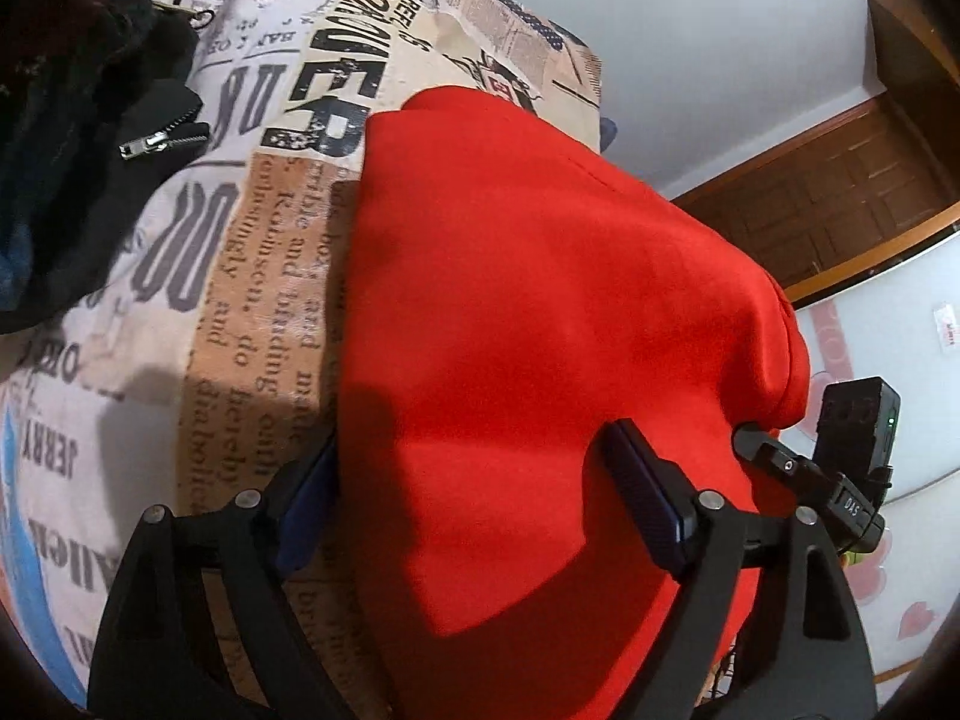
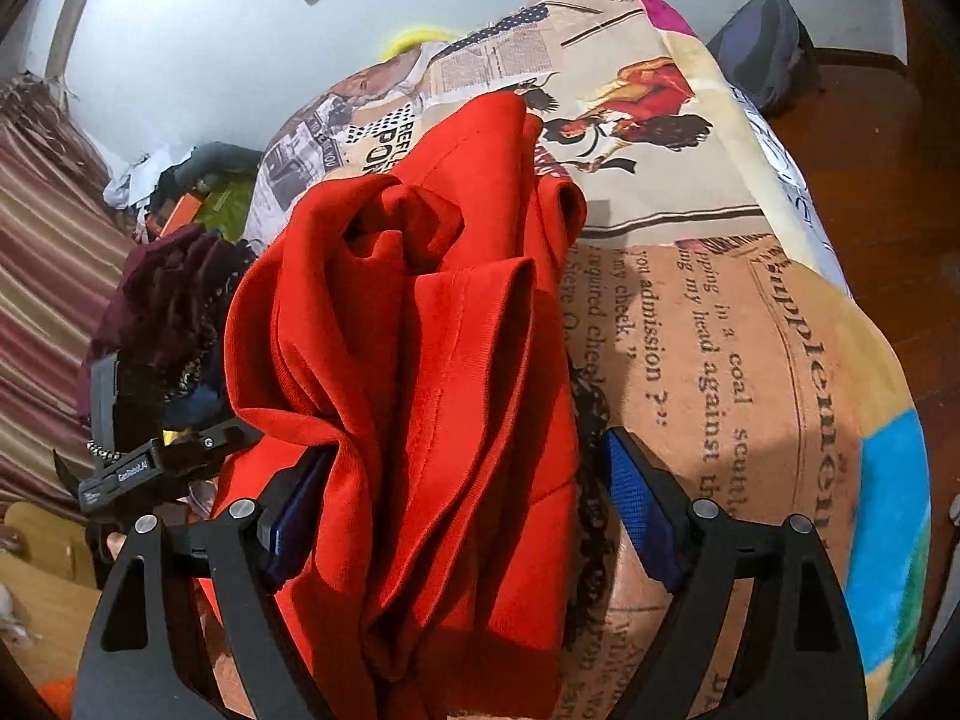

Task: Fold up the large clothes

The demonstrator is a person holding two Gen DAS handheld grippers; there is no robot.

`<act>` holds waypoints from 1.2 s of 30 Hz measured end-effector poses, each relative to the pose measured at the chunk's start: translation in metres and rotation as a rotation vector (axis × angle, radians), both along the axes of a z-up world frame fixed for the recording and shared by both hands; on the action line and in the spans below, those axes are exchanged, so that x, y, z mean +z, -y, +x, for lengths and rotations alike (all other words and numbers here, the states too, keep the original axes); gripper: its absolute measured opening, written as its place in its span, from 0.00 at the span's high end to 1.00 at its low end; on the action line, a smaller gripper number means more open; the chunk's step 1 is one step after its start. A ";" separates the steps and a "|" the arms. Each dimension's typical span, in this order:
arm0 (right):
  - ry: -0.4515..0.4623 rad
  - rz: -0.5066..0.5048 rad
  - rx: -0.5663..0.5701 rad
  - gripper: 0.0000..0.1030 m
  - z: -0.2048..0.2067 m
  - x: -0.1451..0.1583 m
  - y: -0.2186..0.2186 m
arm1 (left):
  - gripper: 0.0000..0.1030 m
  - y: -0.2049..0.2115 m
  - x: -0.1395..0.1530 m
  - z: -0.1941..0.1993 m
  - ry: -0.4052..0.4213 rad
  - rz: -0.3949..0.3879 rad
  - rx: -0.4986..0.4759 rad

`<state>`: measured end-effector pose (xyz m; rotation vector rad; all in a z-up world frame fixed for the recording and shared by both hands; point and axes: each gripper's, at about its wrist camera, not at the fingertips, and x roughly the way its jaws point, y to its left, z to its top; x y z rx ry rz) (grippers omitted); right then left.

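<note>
A large red garment [image 1: 540,312] lies on a bed covered by a newspaper-print spread [image 1: 258,276]. In the left wrist view it lies smooth. My left gripper [image 1: 474,444] hangs just over its near part, jaws wide, with red cloth between the blue pads [image 1: 645,495] but not pinched. In the right wrist view the garment [image 2: 432,360] is bunched into long folds. My right gripper [image 2: 468,450] stands open around the bunch; cloth drapes against the left pad [image 2: 294,516], and the right pad [image 2: 642,510] is clear of it.
Dark clothes with zippers [image 1: 102,120] are piled at the spread's left side, and a maroon garment [image 2: 174,294] lies beside the red one. A wooden door [image 1: 840,204], a striped cloth [image 2: 42,252] and a dark bag [image 2: 762,42] surround the bed.
</note>
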<state>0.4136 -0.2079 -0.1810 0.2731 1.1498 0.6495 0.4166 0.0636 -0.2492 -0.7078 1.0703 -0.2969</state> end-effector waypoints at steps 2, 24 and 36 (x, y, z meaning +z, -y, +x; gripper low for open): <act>-0.006 0.017 0.011 0.28 0.001 0.001 -0.001 | 0.17 0.001 -0.002 0.003 -0.016 -0.047 -0.002; 0.179 0.058 0.077 0.84 -0.043 0.127 -0.052 | 0.78 -0.016 0.162 -0.054 0.241 0.203 -0.053; 0.404 0.177 0.187 0.84 -0.022 0.227 -0.193 | 0.79 -0.158 0.304 -0.074 0.479 0.310 0.180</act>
